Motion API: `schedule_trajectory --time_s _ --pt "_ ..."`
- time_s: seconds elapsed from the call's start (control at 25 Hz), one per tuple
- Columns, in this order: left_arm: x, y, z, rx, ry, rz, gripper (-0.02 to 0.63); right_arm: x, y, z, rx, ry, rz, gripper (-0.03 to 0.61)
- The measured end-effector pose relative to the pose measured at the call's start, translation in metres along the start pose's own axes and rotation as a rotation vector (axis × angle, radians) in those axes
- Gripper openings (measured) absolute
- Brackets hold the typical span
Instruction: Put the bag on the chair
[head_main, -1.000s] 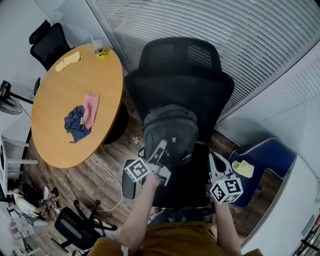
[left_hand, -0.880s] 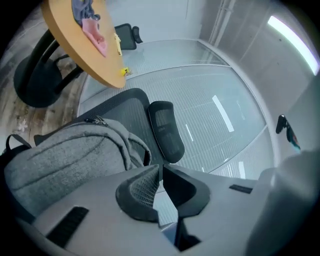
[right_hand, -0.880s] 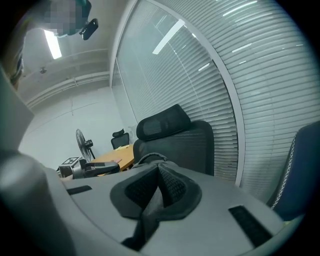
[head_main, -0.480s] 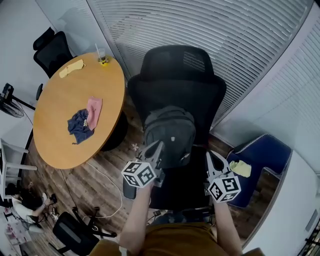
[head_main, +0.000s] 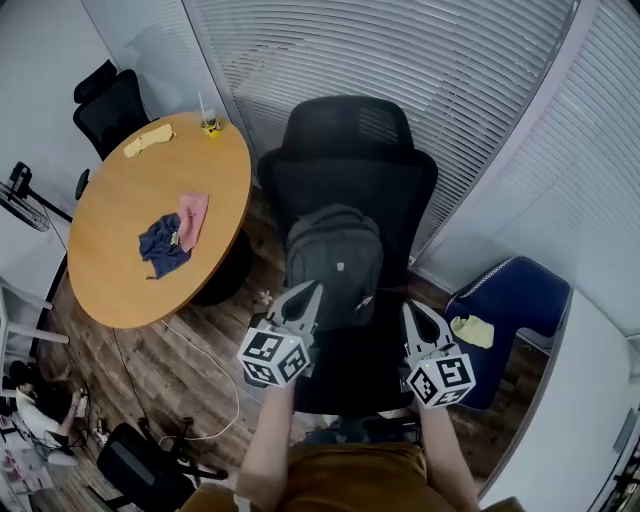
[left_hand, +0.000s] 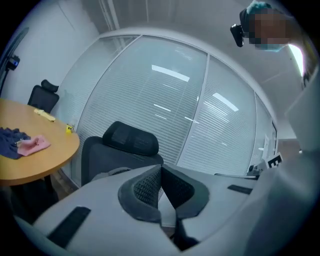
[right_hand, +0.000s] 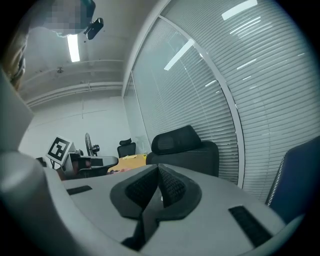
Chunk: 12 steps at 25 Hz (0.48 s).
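Note:
A grey backpack (head_main: 333, 262) stands upright on the seat of the black office chair (head_main: 345, 150), leaning against its backrest. My left gripper (head_main: 306, 296) is at the bag's lower left edge, jaws shut with nothing between them. My right gripper (head_main: 411, 314) hovers over the seat to the right of the bag, apart from it and also shut and empty. In the left gripper view the shut pads (left_hand: 161, 186) point toward the chair's headrest (left_hand: 131, 139). The right gripper view shows its shut pads (right_hand: 159, 187) and the same chair (right_hand: 186, 146) beyond.
A round wooden table (head_main: 120, 270) stands to the left with a blue cloth (head_main: 161, 246), a pink cloth (head_main: 191, 216), a yellow cloth (head_main: 148, 140) and a cup (head_main: 210, 125). A blue armchair (head_main: 515, 305) is at the right. Window blinds run behind the chair.
My left gripper has come off the bag and drawn back toward me, its jaws now shut. The bag stays on the seat. The right gripper has barely moved.

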<state>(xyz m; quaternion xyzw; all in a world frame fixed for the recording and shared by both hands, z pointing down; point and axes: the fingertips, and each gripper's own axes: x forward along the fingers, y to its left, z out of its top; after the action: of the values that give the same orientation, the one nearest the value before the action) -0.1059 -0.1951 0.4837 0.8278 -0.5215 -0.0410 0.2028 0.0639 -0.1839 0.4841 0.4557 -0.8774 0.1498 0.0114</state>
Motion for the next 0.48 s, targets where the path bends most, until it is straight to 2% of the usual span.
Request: schedule_trajectory --time_s 0.16,0.36,0.48 --pt "-0.022 -0.009 0.003 0.069 0.018 0.065 0.023 -0.020 0.010 0.010 -0.022 -0.023 -0.006 0.012" --pt "-0.048 -0.027 0.009 0.028 -0.018 0.041 0.023 -0.048 0.019 0.013 -0.027 -0.039 -0.017 0.012" --pt "-0.062 -0.033 0.012 0.031 -0.035 0.048 0.023 -0.060 0.027 0.016 -0.038 -0.052 -0.013 0.012"
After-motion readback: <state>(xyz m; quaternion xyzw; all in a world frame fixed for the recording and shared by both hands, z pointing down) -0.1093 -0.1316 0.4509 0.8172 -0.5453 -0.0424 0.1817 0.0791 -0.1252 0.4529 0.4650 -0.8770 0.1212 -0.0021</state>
